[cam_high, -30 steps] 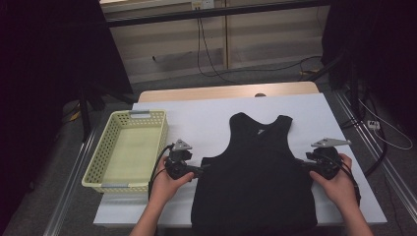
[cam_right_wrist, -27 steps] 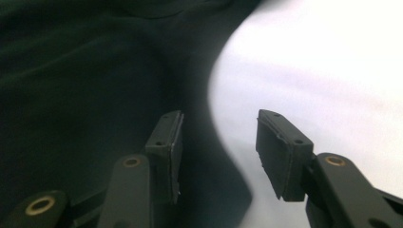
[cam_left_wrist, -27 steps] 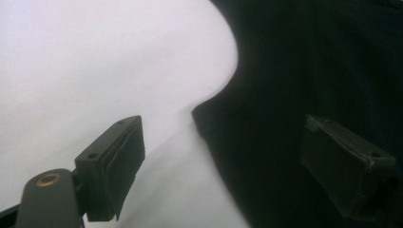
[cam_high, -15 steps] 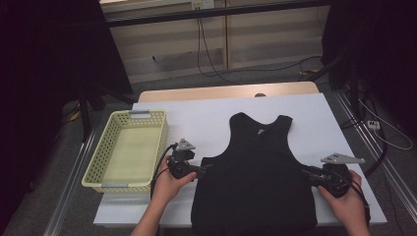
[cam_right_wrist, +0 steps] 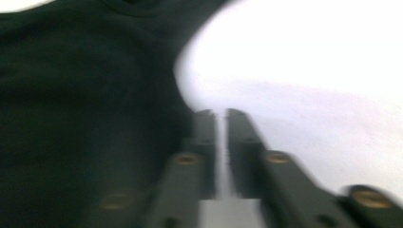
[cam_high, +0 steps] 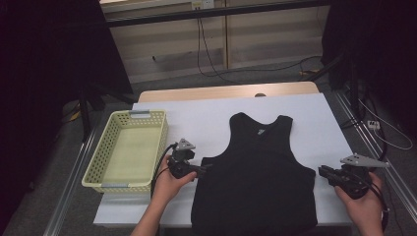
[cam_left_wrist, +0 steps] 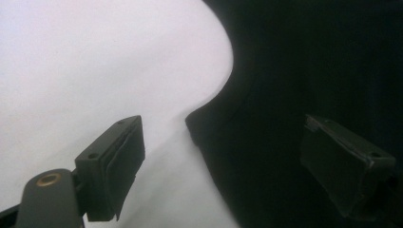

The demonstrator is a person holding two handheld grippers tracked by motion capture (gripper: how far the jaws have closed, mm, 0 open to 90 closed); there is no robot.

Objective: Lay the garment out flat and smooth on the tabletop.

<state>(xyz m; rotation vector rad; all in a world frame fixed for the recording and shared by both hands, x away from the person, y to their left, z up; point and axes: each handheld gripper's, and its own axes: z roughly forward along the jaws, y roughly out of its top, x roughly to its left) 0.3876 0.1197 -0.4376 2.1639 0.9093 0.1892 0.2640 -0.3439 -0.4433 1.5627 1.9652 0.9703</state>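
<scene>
Black vest (cam_high: 255,177) lies flat on the white table (cam_high: 196,110), its neck toward twelve o'clock. I have my left gripper (cam_high: 202,168) at the vest's nine o'clock edge, jaws spread wide around the armhole corner, gripping nothing. My right gripper (cam_high: 323,172) sits just off the three o'clock edge, jaws nearly together and seemingly empty, though that view is blurred. Yellow basket (cam_high: 105,152) stands at nine o'clock.

Vest (cam_high: 255,177) on table (cam_high: 196,110), basket (cam_high: 129,150) left.
</scene>
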